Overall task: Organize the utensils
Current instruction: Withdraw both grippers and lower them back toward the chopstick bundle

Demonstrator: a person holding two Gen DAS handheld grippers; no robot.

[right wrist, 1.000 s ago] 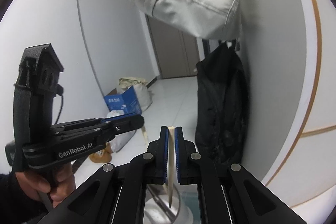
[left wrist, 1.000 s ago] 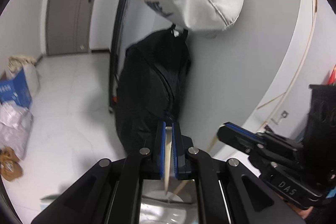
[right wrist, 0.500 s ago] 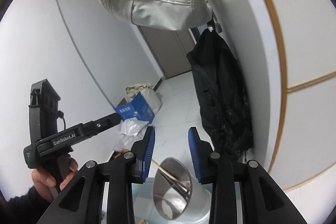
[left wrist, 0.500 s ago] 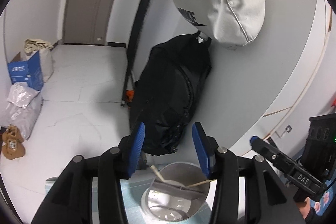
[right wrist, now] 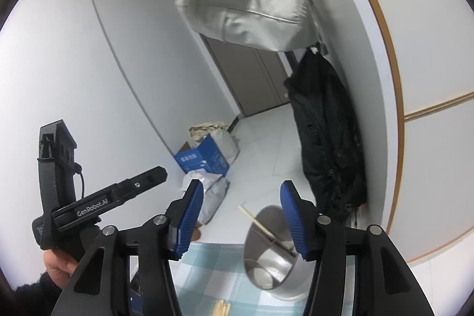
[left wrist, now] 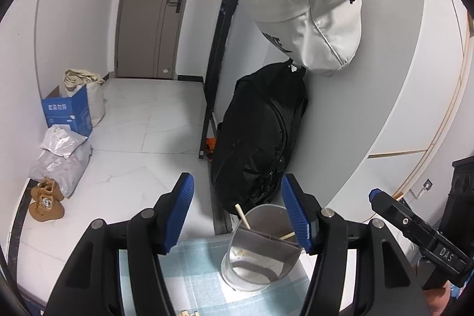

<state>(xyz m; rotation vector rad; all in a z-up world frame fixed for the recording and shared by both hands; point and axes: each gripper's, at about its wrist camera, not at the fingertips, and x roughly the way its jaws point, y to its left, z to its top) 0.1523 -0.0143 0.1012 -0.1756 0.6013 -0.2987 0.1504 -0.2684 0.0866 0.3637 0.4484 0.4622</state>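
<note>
since a second ago: both grippers have let go — each had a wooden chopstick pinched between shut pads, and now those sticks stand in the cup.
left gripper [left wrist: 237,215]: jaws spread wide, nothing between the blue pads, held above the near side of the cup.
right gripper [right wrist: 241,216]: jaws wide apart too, empty, hovering over the cup's left rim.
metal cup [left wrist: 260,253]: shiny steel cylinder standing on the desk, seen from above; in the right wrist view it sits partly behind the right pad.
chopsticks in cup [left wrist: 243,217]: two pale wooden sticks leaning inside, one tip poking up past the rim, the other crossing toward the far side.
loose chopsticks [right wrist: 221,307]: a few more wooden ends lie on the cloth at the near edge, apart from the cup.
desk [left wrist: 195,271]: covered with a pale blue checked cloth.
surroundings: a grey-white bag [left wrist: 311,11] and a black jacket [left wrist: 260,138] hang on the wall — a blue box [left wrist: 66,113] sits on the floor.
</note>
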